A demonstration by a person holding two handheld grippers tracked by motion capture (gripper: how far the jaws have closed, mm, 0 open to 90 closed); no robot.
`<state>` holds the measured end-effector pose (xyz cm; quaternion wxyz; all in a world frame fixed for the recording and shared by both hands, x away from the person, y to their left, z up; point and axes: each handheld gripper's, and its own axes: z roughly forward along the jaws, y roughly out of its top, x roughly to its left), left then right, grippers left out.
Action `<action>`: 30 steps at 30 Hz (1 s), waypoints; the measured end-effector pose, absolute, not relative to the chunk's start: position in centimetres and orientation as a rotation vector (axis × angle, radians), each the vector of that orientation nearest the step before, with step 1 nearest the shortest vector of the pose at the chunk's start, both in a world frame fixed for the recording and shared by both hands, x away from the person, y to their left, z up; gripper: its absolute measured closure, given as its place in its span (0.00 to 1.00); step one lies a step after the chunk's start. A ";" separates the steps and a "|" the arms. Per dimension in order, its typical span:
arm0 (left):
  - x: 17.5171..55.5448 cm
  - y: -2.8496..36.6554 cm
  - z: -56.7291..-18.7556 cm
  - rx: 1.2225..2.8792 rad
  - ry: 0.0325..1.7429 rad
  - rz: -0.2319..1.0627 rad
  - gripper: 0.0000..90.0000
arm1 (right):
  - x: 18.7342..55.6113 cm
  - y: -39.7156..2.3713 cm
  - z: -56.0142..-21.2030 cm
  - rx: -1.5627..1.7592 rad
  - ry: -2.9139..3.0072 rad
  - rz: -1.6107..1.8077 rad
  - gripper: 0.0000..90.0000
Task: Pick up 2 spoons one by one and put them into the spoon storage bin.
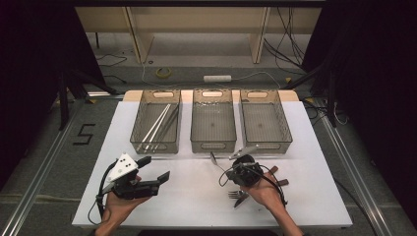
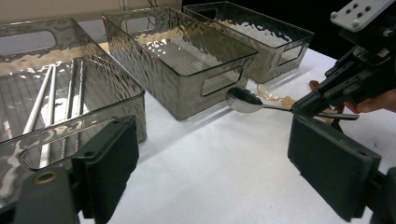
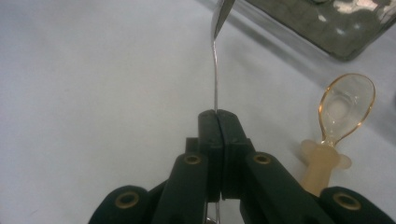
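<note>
- The right gripper [image 1: 239,162] has its jaws pressed together on the handle of a shiny metal spoon [image 2: 245,101], held off the white table [image 1: 196,196] just in front of the middle clear smoky plastic bin [image 1: 213,123].
- The left gripper [image 1: 156,179] hovers with its jaws spread wide, holding nothing.
- A translucent amber plastic spoon [image 3: 345,109] lies beside the right gripper.
- Long metal chopsticks [image 1: 156,125] lie in the left bin [image 1: 140,125].

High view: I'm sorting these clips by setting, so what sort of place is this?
Probably a lab or recording room, not a kitchen. A white table stands on a taped floor between black curtains, with loose cables behind it, and three identical clear bins are lined up for sorting cutlery.
</note>
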<state>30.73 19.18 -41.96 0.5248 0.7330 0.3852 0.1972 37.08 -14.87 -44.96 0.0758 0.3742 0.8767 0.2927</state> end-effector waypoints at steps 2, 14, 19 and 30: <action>30.7 19.2 -41.9 1.751 0.921 0.473 0.18 | 37.1 -14.9 -44.6 1.129 2.624 0.901 1.00; 30.8 19.4 -41.9 1.738 0.927 0.470 0.18 | 37.5 -15.0 -43.5 1.111 2.603 0.962 1.00; 30.8 19.4 -41.9 1.737 0.930 0.469 0.18 | 38.1 -15.0 -42.8 1.112 2.585 0.993 1.00; 30.9 19.5 -42.0 1.736 0.930 0.470 0.18 | 38.7 -14.2 -40.8 1.066 2.605 1.086 1.00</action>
